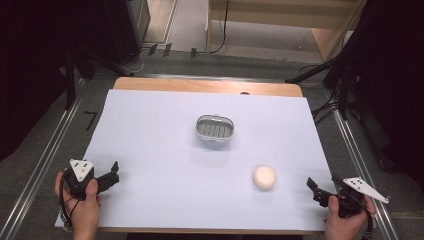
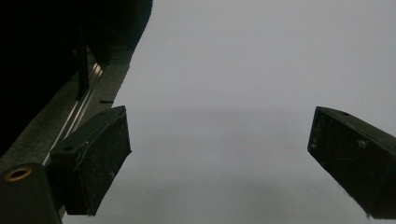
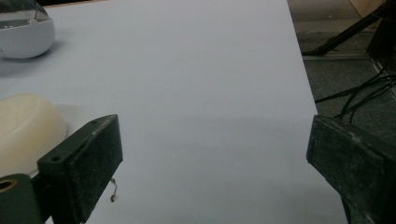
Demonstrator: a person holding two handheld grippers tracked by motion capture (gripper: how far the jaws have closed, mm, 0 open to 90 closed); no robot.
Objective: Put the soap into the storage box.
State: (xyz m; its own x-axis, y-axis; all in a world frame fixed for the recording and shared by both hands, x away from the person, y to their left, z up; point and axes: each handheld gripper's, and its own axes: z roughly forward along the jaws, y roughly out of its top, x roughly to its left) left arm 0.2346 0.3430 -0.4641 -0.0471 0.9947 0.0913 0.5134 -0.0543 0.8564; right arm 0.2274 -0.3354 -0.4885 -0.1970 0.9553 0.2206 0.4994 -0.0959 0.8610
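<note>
1. Here, the right claw (image 1: 314,189) stands wide open with nothing between its jaws, near the worktop's (image 1: 150,130) right front corner.
2. The left claw (image 1: 111,175) is likewise spread and empty, at the left front edge.
3. The soap (image 1: 264,177), a smooth cream rounded bar, lies on the white sheet just left of the right claw, apart from it.
4. The soap dish (image 1: 215,128) sits mid-worktop, farther back.

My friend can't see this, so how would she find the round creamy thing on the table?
Start at the big white sheet covering the table. Near its front right part, just in front of the right gripper, lies the cream soap bar. It is a smooth solid lump, unlike the grey slotted soap dish standing farther back.
</note>
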